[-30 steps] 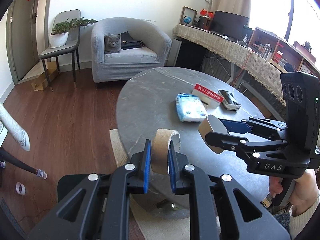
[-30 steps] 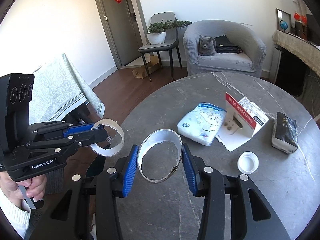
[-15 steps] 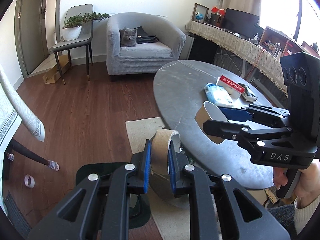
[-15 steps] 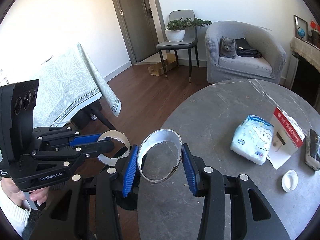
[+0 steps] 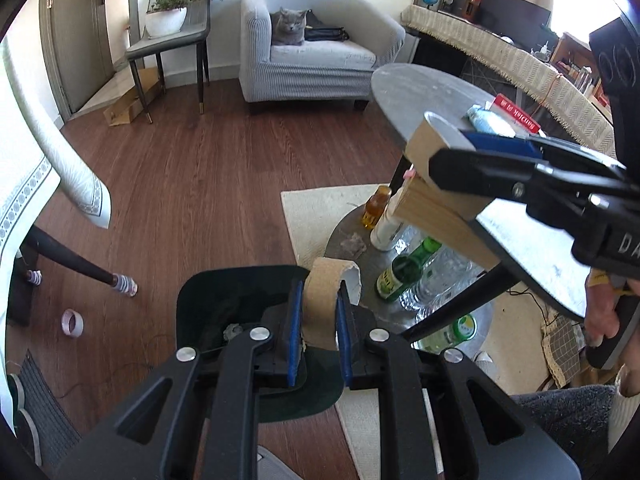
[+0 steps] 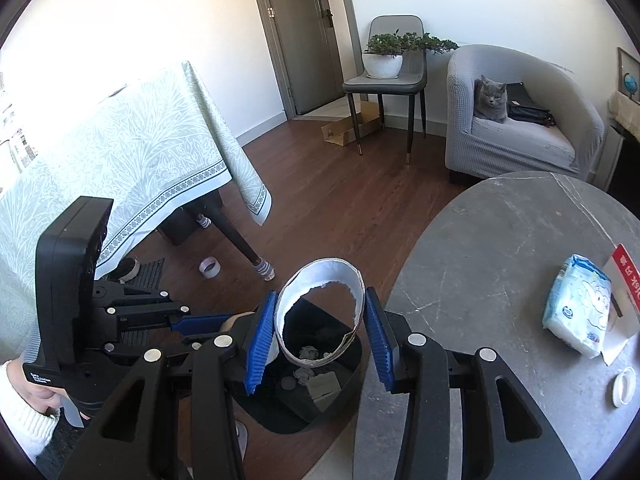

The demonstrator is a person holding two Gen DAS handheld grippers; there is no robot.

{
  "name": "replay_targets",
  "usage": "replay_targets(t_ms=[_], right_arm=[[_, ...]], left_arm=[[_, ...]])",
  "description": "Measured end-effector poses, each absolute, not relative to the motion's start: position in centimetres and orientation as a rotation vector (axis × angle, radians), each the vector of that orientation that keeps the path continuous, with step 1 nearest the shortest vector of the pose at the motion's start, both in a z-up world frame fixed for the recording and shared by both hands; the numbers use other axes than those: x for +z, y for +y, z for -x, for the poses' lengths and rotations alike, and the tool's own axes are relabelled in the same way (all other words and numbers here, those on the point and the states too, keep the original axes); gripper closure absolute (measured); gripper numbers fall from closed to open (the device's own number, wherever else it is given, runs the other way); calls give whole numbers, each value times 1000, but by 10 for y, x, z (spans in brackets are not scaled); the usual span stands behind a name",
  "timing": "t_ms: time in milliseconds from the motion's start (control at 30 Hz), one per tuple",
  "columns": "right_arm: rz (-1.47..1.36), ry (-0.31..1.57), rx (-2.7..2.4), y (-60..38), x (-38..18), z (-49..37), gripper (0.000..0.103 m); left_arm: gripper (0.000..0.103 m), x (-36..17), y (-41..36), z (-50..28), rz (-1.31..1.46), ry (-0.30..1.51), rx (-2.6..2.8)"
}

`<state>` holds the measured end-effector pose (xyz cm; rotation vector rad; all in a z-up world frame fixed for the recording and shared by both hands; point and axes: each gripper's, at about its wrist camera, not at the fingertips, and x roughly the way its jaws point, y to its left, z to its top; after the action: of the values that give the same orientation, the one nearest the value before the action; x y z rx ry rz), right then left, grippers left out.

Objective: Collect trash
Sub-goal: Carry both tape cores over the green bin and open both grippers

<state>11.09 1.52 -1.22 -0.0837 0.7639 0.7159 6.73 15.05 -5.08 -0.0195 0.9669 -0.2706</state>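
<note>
My left gripper (image 5: 319,294) is shut on a torn brown cardboard ring (image 5: 316,320), squeezed flat between the blue pads. It hangs over the open black trash bin (image 5: 192,292) on the floor. My right gripper (image 6: 321,300) is shut on a second torn ring (image 6: 324,270), white inside, held round and also above the bin (image 6: 288,424), which holds crumpled scraps. In the left wrist view the right gripper (image 5: 452,148) sits higher at the right with its ring (image 5: 424,144). In the right wrist view the left gripper (image 6: 224,320) is lower left.
The round grey table (image 6: 500,260) is to the right, with a tissue pack (image 6: 576,304), a red-and-white box (image 6: 628,276) and a white cap (image 6: 624,388). Bottles (image 5: 404,276) stand under it. A cloth-covered table (image 6: 140,160) is left; a tape roll (image 5: 72,322) lies on the floor.
Both grippers have swung left off the round table and come over the black bin, the left one sinking lower. Each still holds its ring.
</note>
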Motion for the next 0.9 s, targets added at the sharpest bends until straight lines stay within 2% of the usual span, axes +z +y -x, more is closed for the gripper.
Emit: replay_targets(t_ms=[367,433,500,900], right_arm=[[140,803,759,58,-26,-112,59],[152,813,765,65,-30,-112,59],[164,824,769,72,-33,-112,59],[226,914,786,108,-67,-114,59]], left_arm=[[85,-91,187,-68,20,1092,-187],[78,-93,194,-67,26,1099,-177],[66,-91,201,-65,42,1091,-173],[63,-71,235,-55,98,1030,-125]])
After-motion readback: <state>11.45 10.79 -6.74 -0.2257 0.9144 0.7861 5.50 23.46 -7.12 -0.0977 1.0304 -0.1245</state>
